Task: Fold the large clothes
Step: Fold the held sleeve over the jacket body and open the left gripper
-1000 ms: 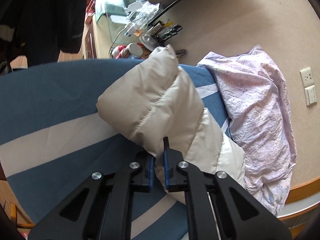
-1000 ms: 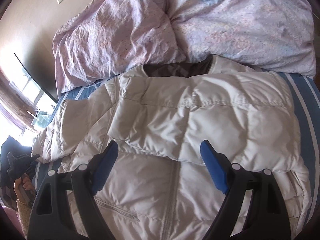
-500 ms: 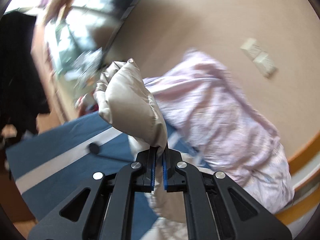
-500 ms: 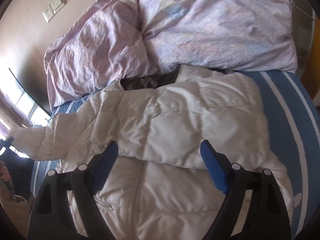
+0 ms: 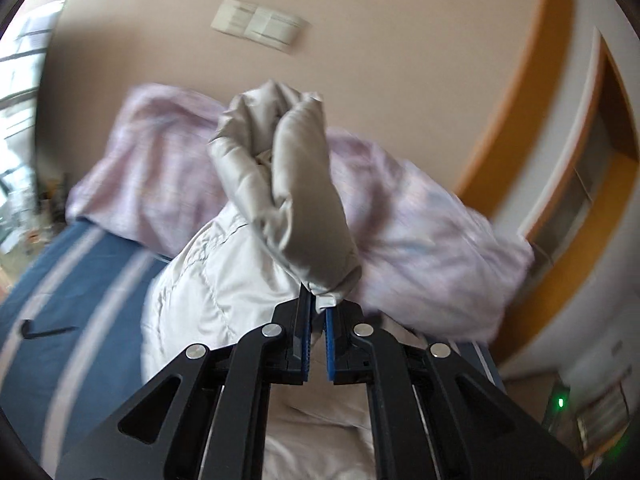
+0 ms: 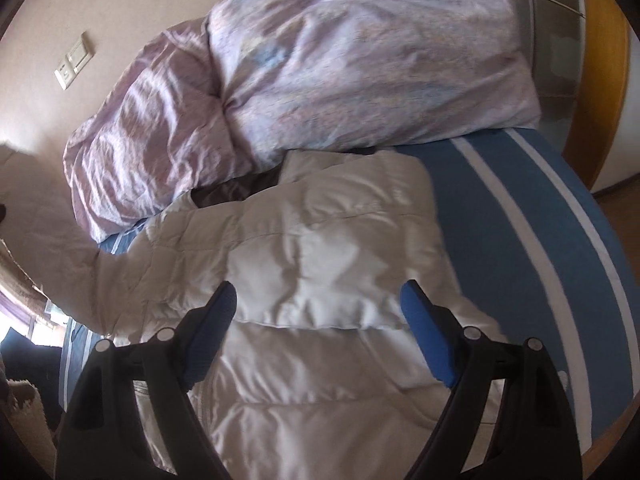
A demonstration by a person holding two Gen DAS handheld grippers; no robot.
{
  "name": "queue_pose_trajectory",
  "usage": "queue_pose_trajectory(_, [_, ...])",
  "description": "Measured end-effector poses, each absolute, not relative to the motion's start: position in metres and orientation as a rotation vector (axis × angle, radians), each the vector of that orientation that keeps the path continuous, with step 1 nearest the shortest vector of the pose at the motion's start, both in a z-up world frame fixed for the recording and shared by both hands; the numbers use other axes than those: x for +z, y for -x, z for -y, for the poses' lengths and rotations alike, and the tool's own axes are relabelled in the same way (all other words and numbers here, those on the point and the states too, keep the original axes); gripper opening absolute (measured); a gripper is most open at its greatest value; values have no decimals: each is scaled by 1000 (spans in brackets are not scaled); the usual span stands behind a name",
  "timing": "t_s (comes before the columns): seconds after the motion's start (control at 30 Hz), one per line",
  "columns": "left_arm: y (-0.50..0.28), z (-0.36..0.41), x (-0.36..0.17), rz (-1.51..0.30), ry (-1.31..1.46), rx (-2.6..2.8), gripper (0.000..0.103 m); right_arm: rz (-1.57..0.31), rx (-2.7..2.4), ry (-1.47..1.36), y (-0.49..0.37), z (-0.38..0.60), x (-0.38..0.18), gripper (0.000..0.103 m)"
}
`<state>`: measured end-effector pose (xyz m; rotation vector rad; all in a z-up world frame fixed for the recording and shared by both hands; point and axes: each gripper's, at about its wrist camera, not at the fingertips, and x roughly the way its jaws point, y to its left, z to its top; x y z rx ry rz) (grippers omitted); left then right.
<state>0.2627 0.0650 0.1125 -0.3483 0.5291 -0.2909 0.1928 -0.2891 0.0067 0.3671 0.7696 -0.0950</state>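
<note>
While our left gripper (image 5: pixel 317 312) clamps the lifted sleeve (image 5: pixel 296 204) at twelve o'clock, our right gripper (image 6: pixel 320 328) gapes over the jacket (image 6: pixel 320 264); folding seems barely begun.

Motion blur smears the wall switch plate (image 5: pixel 259 25) and the small dark object (image 5: pixel 42 329) on the bedsheet (image 5: pixel 60 280).

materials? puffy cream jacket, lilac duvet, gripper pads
Puffy cream quilted jacket: smooth, slightly glossy shell, likely nylon or polyester; stitched puffed channels suggest padding.
Crumpled lilac printed duvet: matte woven fabric, probably cotton; fine creases.
Blue pads on the right gripper: ribbed, matte, likely rubber.
</note>
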Motion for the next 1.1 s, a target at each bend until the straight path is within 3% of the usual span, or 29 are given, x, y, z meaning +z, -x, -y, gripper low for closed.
queue_pose_trajectory(0.4, [-283, 92, 2, -775, 58, -450, 4, -779, -185, -416, -183, 336, -10, 84])
queue_pose_trajectory(0.83, [-284, 115, -48, -896, -28, -457, 5, -771, -179, -431, -188, 341, -10, 84])
queue_pose_trajectory(1.1, [-285, 103, -42, -948, 33, -491, 10, -787, -119, -454, -197, 330, -6, 84])
